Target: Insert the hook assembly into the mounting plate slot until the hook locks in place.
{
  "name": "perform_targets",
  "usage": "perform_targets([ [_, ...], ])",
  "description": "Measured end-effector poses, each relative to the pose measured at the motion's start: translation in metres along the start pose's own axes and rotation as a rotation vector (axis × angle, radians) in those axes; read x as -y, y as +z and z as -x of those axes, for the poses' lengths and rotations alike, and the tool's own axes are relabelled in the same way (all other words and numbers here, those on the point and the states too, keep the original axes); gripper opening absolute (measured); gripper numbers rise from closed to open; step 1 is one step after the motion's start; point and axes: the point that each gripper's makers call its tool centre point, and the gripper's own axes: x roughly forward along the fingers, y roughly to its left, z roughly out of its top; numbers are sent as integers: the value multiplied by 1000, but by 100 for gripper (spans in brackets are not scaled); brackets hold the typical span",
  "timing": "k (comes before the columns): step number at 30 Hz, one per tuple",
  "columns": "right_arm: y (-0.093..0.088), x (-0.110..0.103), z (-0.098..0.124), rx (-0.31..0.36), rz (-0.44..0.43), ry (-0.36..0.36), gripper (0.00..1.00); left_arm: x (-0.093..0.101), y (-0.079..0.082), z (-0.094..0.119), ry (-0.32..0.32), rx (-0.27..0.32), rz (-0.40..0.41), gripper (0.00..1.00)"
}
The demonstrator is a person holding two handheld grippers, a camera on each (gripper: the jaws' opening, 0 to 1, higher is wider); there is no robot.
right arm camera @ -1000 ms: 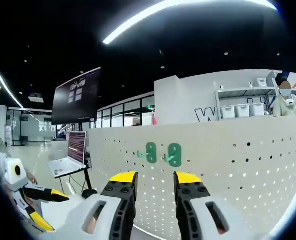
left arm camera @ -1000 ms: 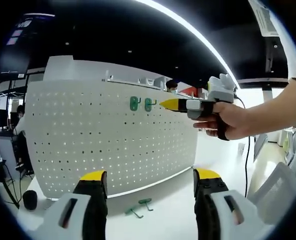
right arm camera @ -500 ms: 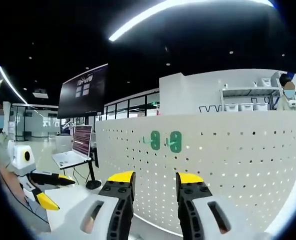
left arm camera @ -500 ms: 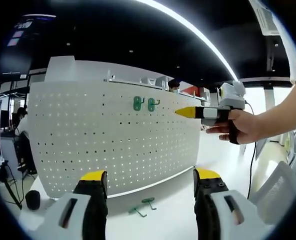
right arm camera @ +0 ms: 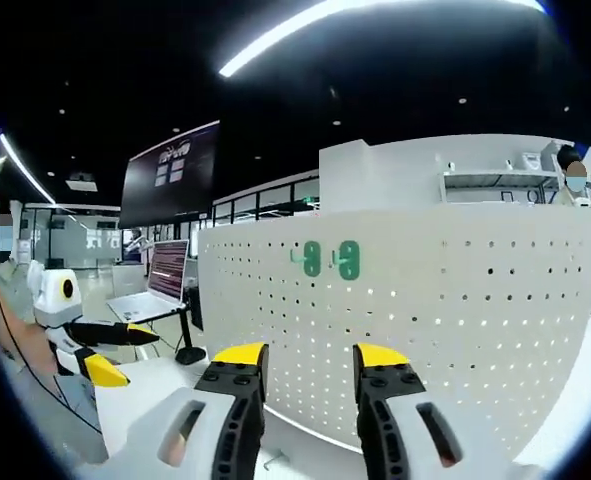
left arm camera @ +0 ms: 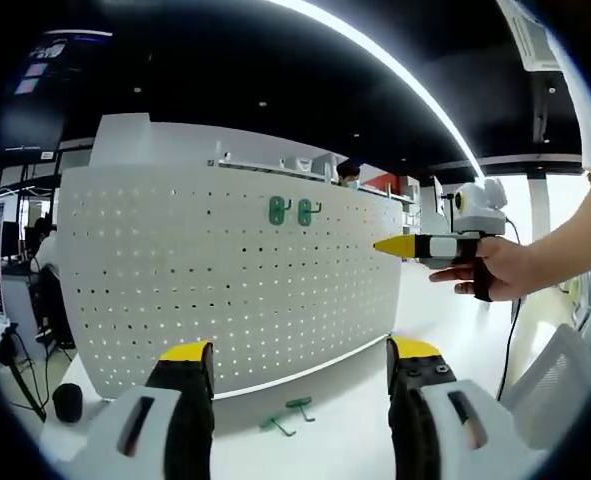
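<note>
Already two green hooks (left arm camera: pixel 291 211) hang on the pegboard (left arm camera: pixel 225 280) — two more (left arm camera: pixel 287 416) lie on the table; both grippers' jaws stand apart, empty.

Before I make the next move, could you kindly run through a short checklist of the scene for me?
1. Two green hooks seated upright, side by side on the white perforated pegboard: ok.
2. Two loose green hooks lying in reach on the white table: ok.
3. Left gripper jaws open and empty: ok.
4. Right gripper jaws empty: ok; pulled back from the board: ok.
5. Free holes beside the mounted hooks: ok.
6. Mounted hooks fully locked: cannot tell.
</note>
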Motion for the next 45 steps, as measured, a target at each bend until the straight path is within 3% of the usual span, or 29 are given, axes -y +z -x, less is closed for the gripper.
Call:
perform_targets([
  [20,-15,-7,23,-15,8,28,43,-2,0,4,4,-2,-2,74],
  [45,-42,-5,63,-43,-32,2,52,-5,-2,11,7,-11,-5,75],
])
